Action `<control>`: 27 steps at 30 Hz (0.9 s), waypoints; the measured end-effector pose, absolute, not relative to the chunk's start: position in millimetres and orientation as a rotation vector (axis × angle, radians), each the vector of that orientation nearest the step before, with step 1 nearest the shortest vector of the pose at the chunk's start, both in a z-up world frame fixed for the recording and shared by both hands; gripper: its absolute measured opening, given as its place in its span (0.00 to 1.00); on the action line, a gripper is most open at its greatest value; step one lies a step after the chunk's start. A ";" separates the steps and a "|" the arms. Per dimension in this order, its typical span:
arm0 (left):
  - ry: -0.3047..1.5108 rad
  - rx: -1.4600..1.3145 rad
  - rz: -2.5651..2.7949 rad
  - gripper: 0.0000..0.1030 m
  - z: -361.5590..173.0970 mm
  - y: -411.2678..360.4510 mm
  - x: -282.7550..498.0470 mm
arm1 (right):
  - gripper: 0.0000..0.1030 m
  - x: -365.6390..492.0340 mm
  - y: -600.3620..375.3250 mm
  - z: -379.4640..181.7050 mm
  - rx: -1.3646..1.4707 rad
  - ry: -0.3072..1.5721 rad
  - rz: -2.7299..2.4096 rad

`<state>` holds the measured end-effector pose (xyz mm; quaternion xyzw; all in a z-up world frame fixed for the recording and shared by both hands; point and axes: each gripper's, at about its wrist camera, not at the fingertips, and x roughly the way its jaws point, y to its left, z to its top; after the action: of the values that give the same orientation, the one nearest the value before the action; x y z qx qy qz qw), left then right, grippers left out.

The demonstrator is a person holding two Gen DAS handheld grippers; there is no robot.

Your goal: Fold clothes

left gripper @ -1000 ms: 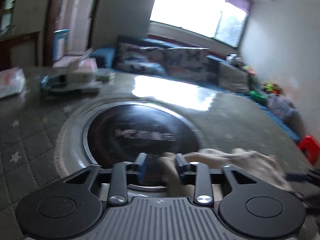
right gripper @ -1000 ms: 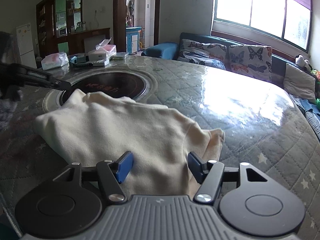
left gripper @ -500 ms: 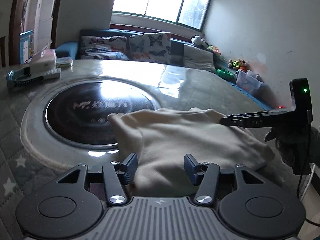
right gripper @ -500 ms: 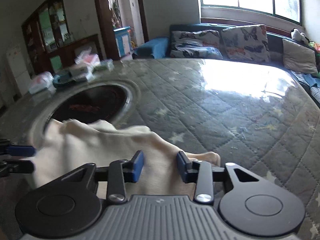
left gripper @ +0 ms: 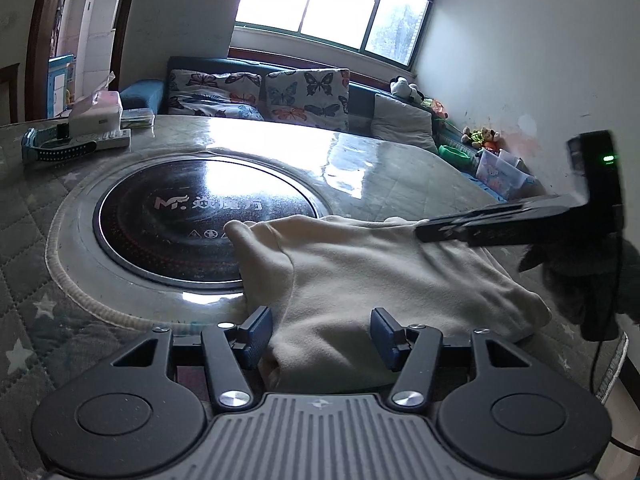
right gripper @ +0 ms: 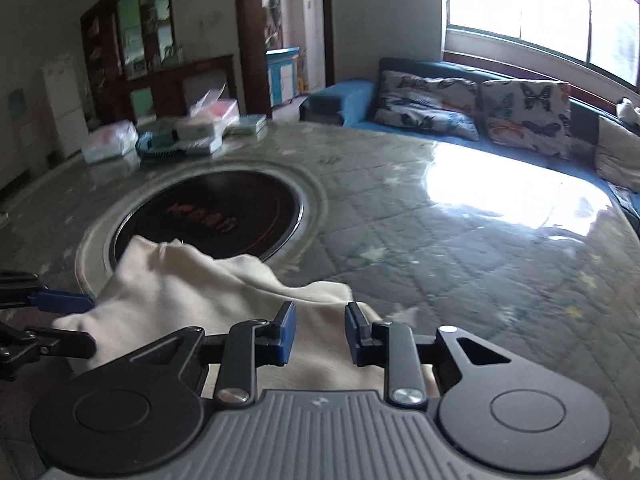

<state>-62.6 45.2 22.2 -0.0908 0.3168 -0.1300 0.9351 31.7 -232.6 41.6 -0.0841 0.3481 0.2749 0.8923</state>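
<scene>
Cream garment (left gripper: 384, 276) lies bunched at the table's (right gripper: 460, 240) near edge, overlapping the cooktop (left gripper: 200, 216), so we spread it flat first: left gripper (left gripper: 320, 336), just widening, straddles it unpinched; right gripper (right gripper: 318, 330), narrowed, pinches a fold.

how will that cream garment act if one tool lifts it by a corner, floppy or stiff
Probably floppy: the cream garment lies in soft rounded folds and slumps over the rim of the round black cooktop, so a lifted corner would likely trail the rest. It looks like thick fleece, so likely light but bulky. On the glossy table cover it may slide rather than stay put.
</scene>
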 end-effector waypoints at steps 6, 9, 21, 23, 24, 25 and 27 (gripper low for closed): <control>0.641 -0.180 -0.248 0.61 20.6 49.3 -69.1 | 0.25 38.1 -218.1 39.6 -0.200 0.736 0.571; 0.594 -0.161 -0.227 0.61 27.5 49.7 -74.8 | 0.25 33.8 -204.2 51.6 -0.233 0.715 0.620; 0.549 -0.105 -0.329 0.60 22.3 39.4 -90.3 | 0.25 39.9 -118.8 51.3 -0.353 0.711 0.885; 0.558 -0.114 -0.330 0.60 19.4 40.5 -91.5 | 0.25 39.4 -106.2 45.0 -0.402 0.713 0.899; 0.561 -0.119 -0.332 0.60 18.5 41.9 -91.5 | 0.25 38.5 -100.2 41.1 -0.429 0.712 0.900; 0.563 -0.123 -0.333 0.60 18.0 43.4 -91.5 | 0.25 37.7 -95.6 37.6 -0.456 0.708 0.898; 0.566 -0.132 -0.335 0.61 17.9 45.4 -91.3 | 0.26 35.2 -88.9 32.4 -0.498 0.691 0.895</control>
<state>-91.3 45.4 17.9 -0.0649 0.2779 -0.1642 0.9443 35.2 -88.9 32.4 -0.2334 0.3238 0.4196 0.8153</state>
